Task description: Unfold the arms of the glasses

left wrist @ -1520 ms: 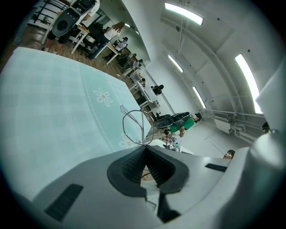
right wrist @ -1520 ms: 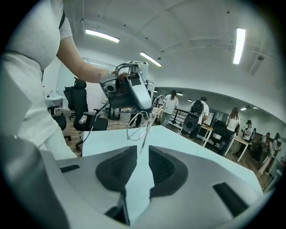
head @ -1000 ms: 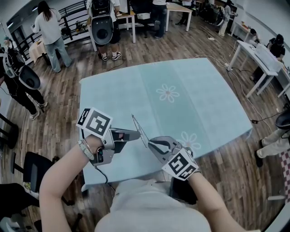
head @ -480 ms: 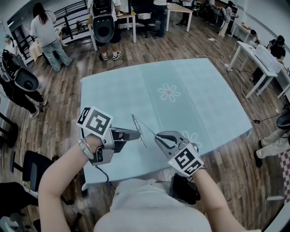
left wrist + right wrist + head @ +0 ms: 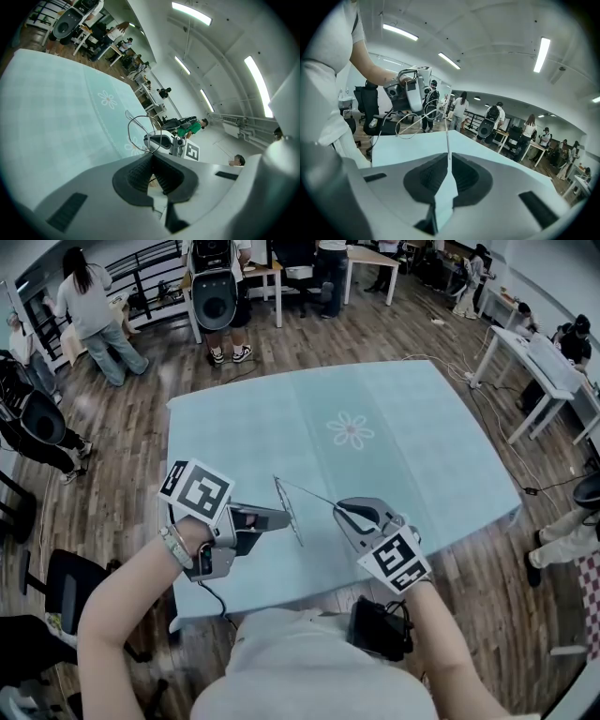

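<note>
head view: wire glasses (image 5: 289,512) held over the table (image 5: 422,427), one arm out.
left gripper (image 5: 284,517) pinches the rim, right gripper (image 5: 339,509) the arm tip; likely light, easily bent wire.

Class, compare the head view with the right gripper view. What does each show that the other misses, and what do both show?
Only the head view: the white daisy print on the pale blue tablecloth, and the right gripper with its black-and-white marker cube. Only the right gripper view: white ceiling light strips, and ribbed black pads shut on the thin metal temple arm. Both: the left gripper holding the thin wire-rimmed glasses by the frame.
</note>
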{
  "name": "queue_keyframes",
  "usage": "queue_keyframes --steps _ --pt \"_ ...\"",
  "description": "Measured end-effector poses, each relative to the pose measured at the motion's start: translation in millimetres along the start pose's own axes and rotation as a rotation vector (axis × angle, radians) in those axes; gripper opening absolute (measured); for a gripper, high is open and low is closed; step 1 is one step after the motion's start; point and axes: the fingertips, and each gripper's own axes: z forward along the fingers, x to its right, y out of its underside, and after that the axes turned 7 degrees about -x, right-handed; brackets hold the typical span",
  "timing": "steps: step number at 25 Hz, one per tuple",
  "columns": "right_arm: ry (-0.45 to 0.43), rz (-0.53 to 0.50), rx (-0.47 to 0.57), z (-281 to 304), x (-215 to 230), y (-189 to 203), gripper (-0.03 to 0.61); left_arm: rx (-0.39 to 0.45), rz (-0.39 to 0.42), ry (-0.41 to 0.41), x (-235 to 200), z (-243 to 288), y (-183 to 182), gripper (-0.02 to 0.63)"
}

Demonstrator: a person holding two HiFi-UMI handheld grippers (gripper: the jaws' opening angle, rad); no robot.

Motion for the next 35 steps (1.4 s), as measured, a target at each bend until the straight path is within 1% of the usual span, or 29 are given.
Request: queue_keyframes --steps 10,18,24,29,35 --pt "0.064 -0.038 0.002 0.5 38.7 -15.2 0.032 -0.010 0.001 0.009 3.3 -0.2 0.4 0.008" --pt "0.081 -0.060 0.004 9.6 52.5 -23.2 0.034 -0.005 -0.005 0.020 2.0 2.2 7.9 0.008" --pt "0.086 -0.053 0.011 17.5 61.2 -29.8 0.033 0.001 -0.005 0.031 3.9 2.9 5.5 0.008" --pt "0.104 -0.016 0.036 21.0 68.3 -36.4 0.036 0.003 -0.010 0.040 3.4 2.8 3.9 0.008" --pt "0.118 0.009 0.043 21.2 72.3 -40.4 0.060 -0.003 -0.006 0.049 6.1 3.4 5.9 0.008"
